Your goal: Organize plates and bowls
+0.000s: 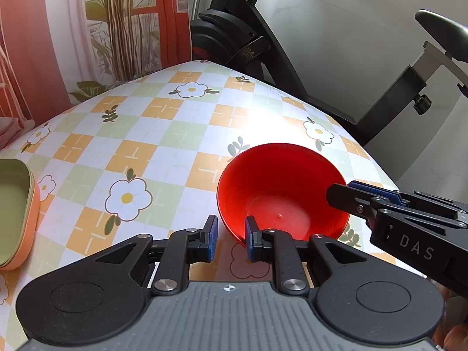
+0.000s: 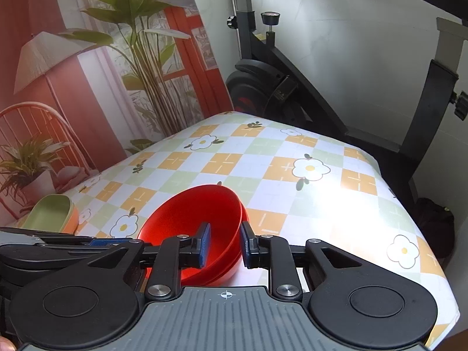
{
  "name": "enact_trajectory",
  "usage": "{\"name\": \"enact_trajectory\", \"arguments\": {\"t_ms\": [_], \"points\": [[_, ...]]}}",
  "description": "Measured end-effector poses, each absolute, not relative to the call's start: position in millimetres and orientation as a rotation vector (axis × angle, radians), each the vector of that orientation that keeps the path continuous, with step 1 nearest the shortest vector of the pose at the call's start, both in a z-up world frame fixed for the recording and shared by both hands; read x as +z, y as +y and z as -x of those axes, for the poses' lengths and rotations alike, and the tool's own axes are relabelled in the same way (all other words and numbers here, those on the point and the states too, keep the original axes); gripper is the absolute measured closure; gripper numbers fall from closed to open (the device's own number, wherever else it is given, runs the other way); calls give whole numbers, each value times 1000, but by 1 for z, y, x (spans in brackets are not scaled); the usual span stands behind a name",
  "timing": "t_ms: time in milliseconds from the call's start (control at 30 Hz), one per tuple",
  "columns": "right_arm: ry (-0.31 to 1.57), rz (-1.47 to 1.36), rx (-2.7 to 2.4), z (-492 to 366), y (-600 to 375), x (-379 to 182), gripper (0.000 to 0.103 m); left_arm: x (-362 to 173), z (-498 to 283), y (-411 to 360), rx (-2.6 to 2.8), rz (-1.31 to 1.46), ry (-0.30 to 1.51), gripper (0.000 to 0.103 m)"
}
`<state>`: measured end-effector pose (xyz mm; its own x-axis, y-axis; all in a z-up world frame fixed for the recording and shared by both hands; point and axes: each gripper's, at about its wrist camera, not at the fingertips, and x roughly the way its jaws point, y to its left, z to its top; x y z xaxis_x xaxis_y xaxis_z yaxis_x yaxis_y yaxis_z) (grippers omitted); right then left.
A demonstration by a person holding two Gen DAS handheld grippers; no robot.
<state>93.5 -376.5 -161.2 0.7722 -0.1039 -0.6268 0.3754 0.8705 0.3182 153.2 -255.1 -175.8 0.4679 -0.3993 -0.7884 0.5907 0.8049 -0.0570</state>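
Bowls sit right ahead of me: a red bowl [image 2: 193, 228] rests in a second red one, whose rim peeks out underneath in the right wrist view, on the bench [image 1: 163, 134] with its checked flower cloth. My left hand-held gripper [image 1: 231, 239] is spread, its right finger inside the bowl's near rim and its left finger outside, neither pad pressing the wall as far as I can tell. My right hand-held gripper [image 2: 224, 245] is likewise spread and straddles the bowl's right rim, left finger inside, right finger outside; from the left wrist view it enters from the right, reaching over that rim. Well off to the left of both grippers a green dish [image 1: 13, 207] lies nested in an orange one [image 1: 27, 228]. Beyond the bench's far edge stands a black exercise bike [image 2: 280, 87].
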Motion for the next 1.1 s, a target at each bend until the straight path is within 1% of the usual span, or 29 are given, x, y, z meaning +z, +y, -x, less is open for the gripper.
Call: {"name": "enact_trajectory", "arguments": {"t_ms": [167, 200, 233, 400, 1100], "points": [[633, -451, -279, -93, -378, -161, 80, -176, -154, -255, -608, -229, 895, 80], [632, -452, -283, -93, -379, -161, 79, -175, -155, -255, -603, -228, 893, 77], [633, -453, -284, -92, -379, -162, 78, -175, -155, -254, -600, -229, 888, 76], [653, -478, -286, -94, -382, -170, 77, -177, -160, -253, -587, -217, 888, 72], [661, -597, -268, -96, -390, -194, 77, -199, -178, -260, -604, -152, 950, 71]]}}
